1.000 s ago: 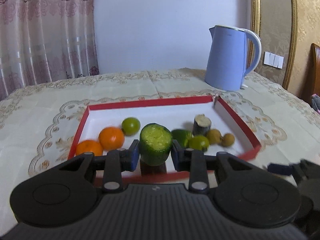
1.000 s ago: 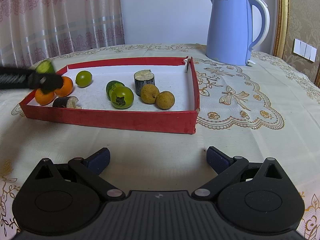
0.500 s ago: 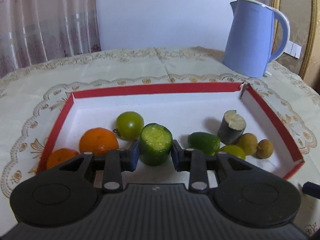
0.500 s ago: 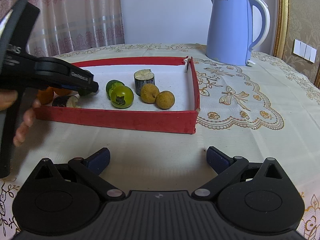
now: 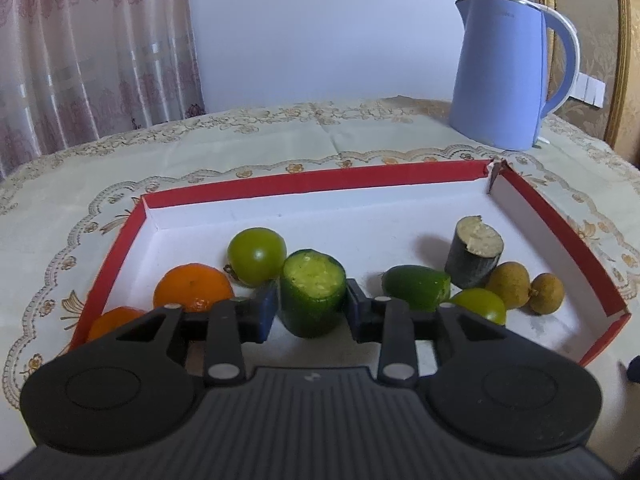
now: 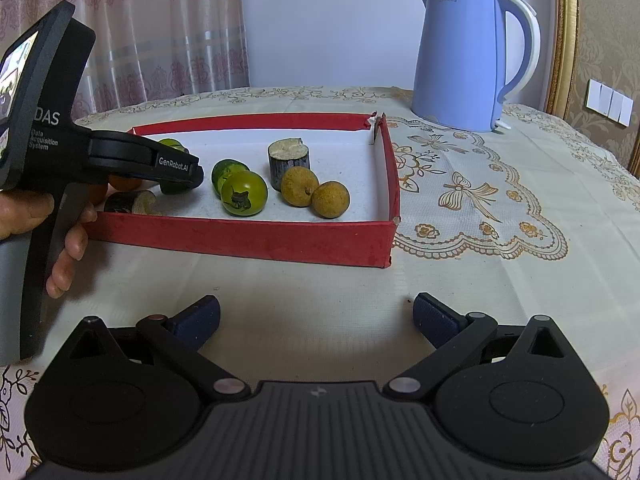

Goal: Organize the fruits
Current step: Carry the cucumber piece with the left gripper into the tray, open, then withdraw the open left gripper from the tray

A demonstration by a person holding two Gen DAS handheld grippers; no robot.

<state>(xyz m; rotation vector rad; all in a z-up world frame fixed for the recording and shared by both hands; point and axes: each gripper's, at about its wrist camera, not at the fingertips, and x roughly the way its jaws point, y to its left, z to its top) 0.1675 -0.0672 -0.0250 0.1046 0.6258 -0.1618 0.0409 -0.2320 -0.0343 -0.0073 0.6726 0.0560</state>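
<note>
In the left wrist view, two oranges [image 5: 192, 290] lie at the red tray's [image 5: 320, 178] near-left corner, with a green tomato [image 5: 257, 255] just behind them. The left gripper [image 5: 312, 308] straddles an upright cucumber piece [image 5: 312, 294] standing on the tray floor near the front edge; its jaws have just been opening and now stand slightly off the skin on both sides, so the piece looks released, not clamped. Further right lie a second green piece [image 5: 416, 290], a dark cut stub [image 5: 474, 252] and two longans [image 5: 526, 288] toward the near-right corner. The placing step appears to be ending. Next, the jaws need to spread wider and back straight out without tipping the cucumber. The right gripper [image 6: 316, 320] hovers spread apart and empty over the tablecloth [image 6: 500, 240], in front of the tray.
</note>
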